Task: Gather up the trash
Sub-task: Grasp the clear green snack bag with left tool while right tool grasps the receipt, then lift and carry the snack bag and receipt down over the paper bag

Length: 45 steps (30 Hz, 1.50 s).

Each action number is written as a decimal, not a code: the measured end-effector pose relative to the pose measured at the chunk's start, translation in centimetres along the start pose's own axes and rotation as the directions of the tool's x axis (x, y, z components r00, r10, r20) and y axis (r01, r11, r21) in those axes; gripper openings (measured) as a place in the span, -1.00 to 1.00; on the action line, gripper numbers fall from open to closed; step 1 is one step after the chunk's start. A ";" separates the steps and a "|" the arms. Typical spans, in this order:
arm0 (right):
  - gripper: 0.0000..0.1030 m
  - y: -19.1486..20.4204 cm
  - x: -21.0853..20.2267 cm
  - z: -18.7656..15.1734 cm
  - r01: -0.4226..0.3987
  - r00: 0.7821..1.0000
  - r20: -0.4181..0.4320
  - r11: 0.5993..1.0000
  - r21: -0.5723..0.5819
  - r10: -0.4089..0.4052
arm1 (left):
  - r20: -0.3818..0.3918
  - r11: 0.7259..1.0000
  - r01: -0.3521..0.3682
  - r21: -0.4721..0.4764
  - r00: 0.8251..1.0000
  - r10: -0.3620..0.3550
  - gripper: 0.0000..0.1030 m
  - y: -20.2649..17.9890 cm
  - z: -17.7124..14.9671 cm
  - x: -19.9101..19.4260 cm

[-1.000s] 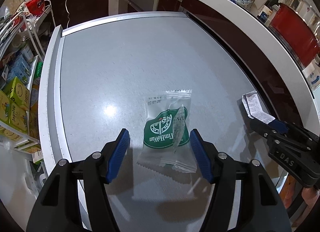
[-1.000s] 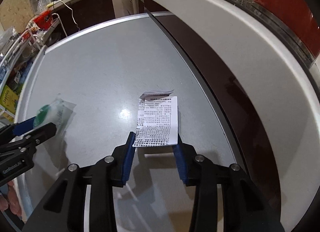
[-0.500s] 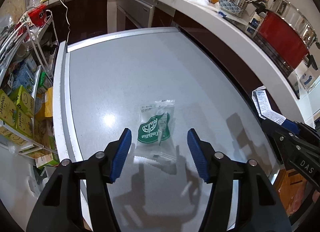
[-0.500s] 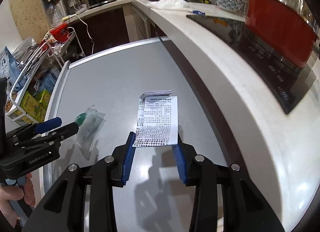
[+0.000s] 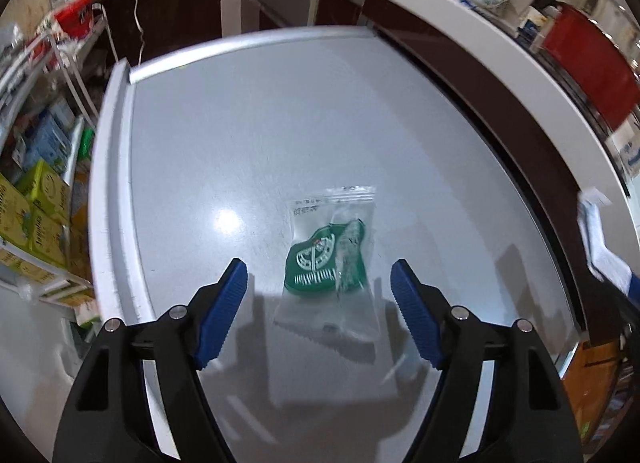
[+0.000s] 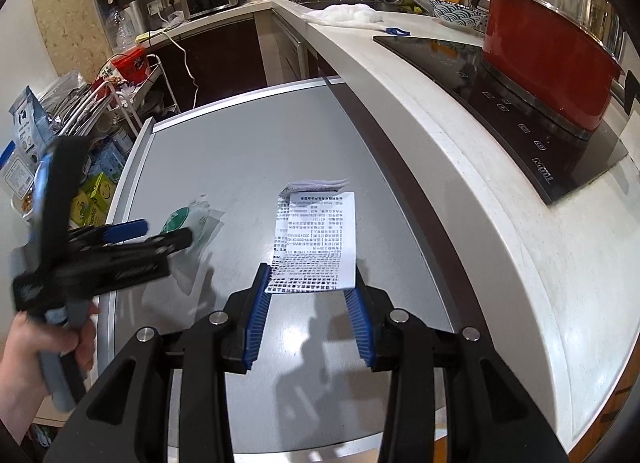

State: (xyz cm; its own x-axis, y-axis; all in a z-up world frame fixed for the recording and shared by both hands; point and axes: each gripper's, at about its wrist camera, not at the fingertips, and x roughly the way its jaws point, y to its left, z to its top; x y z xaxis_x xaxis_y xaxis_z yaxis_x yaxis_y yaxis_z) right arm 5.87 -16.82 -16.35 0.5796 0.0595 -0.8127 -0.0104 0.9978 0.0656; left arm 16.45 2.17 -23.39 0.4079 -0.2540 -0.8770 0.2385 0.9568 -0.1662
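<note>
A clear wrapper with a green logo (image 5: 332,259) lies flat on the grey table (image 5: 280,123). My left gripper (image 5: 318,267) hovers just over it, jaws opening, with the blue pads well apart on either side and not touching it. The right wrist view shows that same gripper (image 6: 160,235) in a hand (image 6: 24,347), with the wrapper (image 6: 188,219) at its tips. My right gripper (image 6: 310,283) is shut on the lower edge of a printed receipt (image 6: 316,239), held up above the table. The receipt (image 5: 600,239) also shows at the right edge of the left wrist view.
A white counter (image 6: 460,183) runs along the table's right side, carrying a black hob (image 6: 520,111) and a red pot (image 6: 548,59). A wire rack with green boxes (image 5: 36,199) stands off the table's left rim (image 5: 108,191).
My left gripper rose, then came back down over the wrapper with its jaws wider apart. My right gripper lifted the receipt higher above the table.
</note>
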 end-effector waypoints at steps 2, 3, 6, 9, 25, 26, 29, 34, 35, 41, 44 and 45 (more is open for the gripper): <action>-0.28 0.1 0.0 -0.2 0.000 1.000 -0.002 1.000 -0.002 0.000 | -0.018 1.000 0.007 -0.014 1.000 -0.008 0.44 0.3 0.3 0.8; -0.28 0.2 0.0 -0.2 -0.001 1.000 -0.004 1.000 -0.002 0.001 | -0.032 1.000 0.008 -0.020 0.999 -0.009 0.41 0.4 0.4 1.3; -0.28 0.3 0.1 -0.4 -0.002 1.000 -0.008 1.000 -0.004 0.002 | -0.037 1.000 0.016 -0.008 0.999 -0.017 0.07 0.2 0.4 1.7; -0.28 0.3 0.3 -0.4 -0.006 1.000 -0.013 1.000 -0.002 0.006 | -0.034 0.999 0.023 0.034 0.999 -0.021 -0.23 -0.5 0.5 1.8; -0.28 0.6 -2.0 -0.3 -0.026 0.999 0.026 0.999 -0.030 0.027 | 0.097 0.996 0.085 0.034 0.991 -0.088 -0.36 -1.2 -0.9 -5.8; -0.28 0.7 -2.6 -0.2 -0.030 0.999 0.035 0.999 -0.034 0.032 | 0.117 0.995 0.087 0.041 0.989 -0.091 -0.36 -1.4 -1.1 -6.9; -0.28 0.9 -4.3 -0.3 -0.042 0.997 0.062 0.998 -0.048 0.045 | 0.161 0.995 0.092 0.048 0.982 -0.098 -0.36 -1.8 -1.5 -9.6; -0.28 0.7 -8.0 -0.7 -0.076 0.990 0.114 0.994 -0.075 0.084 | 0.219 0.995 0.088 0.056 0.971 -0.099 -0.36 -2.7 -2.3 -13.2; -0.28 0.7 -8.7 -0.7 -0.081 0.989 0.121 0.993 -0.083 0.091 | 0.230 0.994 0.090 0.056 0.968 -0.101 -0.36 -3.0 -2.6 -13.9; -0.28 0.2 -13.2 -1.8 -0.139 0.975 0.155 0.982 -0.126 0.158 | 0.273 0.995 0.076 0.067 0.958 -0.092 -0.36 -4.0 -4.9 -17.4; -0.28 -0.4 -14.9 -3.0 -0.178 0.968 0.150 0.974 -0.142 0.199 | 0.281 0.994 0.070 0.083 0.955 -0.091 -0.36 -4.6 -6.6 -19.0; -0.28 -0.5 -15.3 -3.5 -0.198 0.965 0.142 0.969 -0.147 0.219 | 0.280 0.993 0.073 0.090 0.955 -0.096 -0.36 -4.9 -7.5 -19.5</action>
State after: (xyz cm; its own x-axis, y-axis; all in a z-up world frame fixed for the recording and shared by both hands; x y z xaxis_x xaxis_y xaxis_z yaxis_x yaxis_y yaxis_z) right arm -5.86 -18.16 -5.93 0.6729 0.2719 -0.6880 -0.2446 0.9595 0.1399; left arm 0.73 3.48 -8.81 0.6135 -0.3737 -0.6957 0.3462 0.9190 -0.1884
